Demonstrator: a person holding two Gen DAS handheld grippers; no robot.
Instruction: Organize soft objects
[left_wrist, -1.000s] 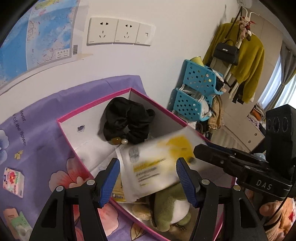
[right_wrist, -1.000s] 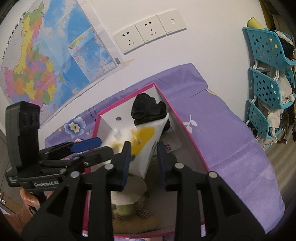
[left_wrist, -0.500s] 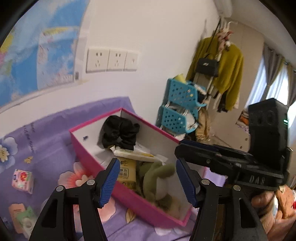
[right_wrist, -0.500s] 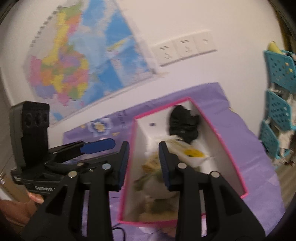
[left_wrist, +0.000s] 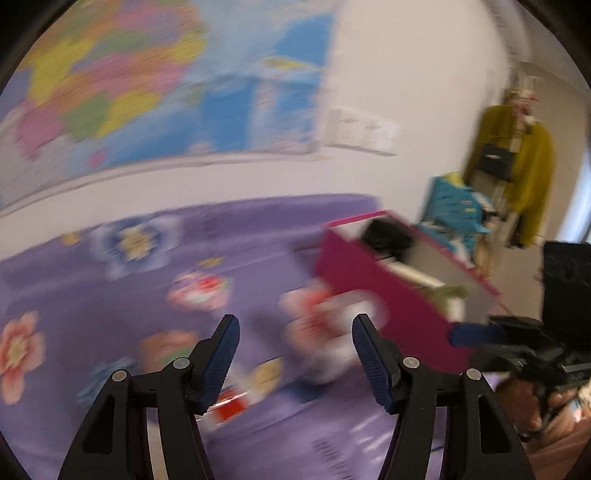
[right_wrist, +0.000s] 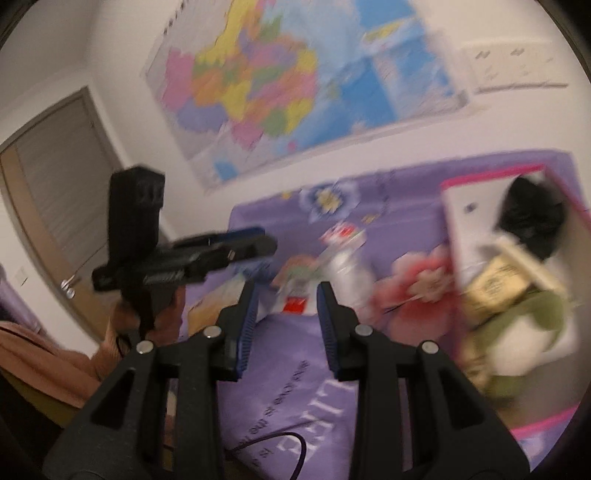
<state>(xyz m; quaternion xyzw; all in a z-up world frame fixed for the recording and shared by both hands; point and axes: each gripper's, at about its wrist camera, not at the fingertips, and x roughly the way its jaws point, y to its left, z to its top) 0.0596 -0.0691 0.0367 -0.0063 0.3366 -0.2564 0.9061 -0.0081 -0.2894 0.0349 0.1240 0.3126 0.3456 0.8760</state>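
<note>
Both views are motion-blurred. The pink box (right_wrist: 491, 173) stands at the right of the purple flowered cloth (right_wrist: 295, 387). It holds a black scrunchie (right_wrist: 532, 218), a yellow packet (right_wrist: 495, 284) and a green plush toy (right_wrist: 532, 314). The box also shows in the left wrist view (left_wrist: 376, 288). My left gripper (left_wrist: 291, 354) is open and empty above the cloth, left of the box. My right gripper (right_wrist: 284, 317) is open and empty, pointing at small tissue packs (right_wrist: 343, 236) on the cloth. A red-and-white pack (left_wrist: 229, 406) lies below my left gripper.
A colourful map (right_wrist: 280, 81) and wall sockets (right_wrist: 513, 62) are on the white wall behind. A blue rack (left_wrist: 458, 206) and a yellow sweater (left_wrist: 528, 177) stand beyond the box. A door (right_wrist: 48, 192) is at the left.
Both grippers have swung left, away from the box toward the open cloth. The tissue packet the right gripper held a second ago lies in the box.
</note>
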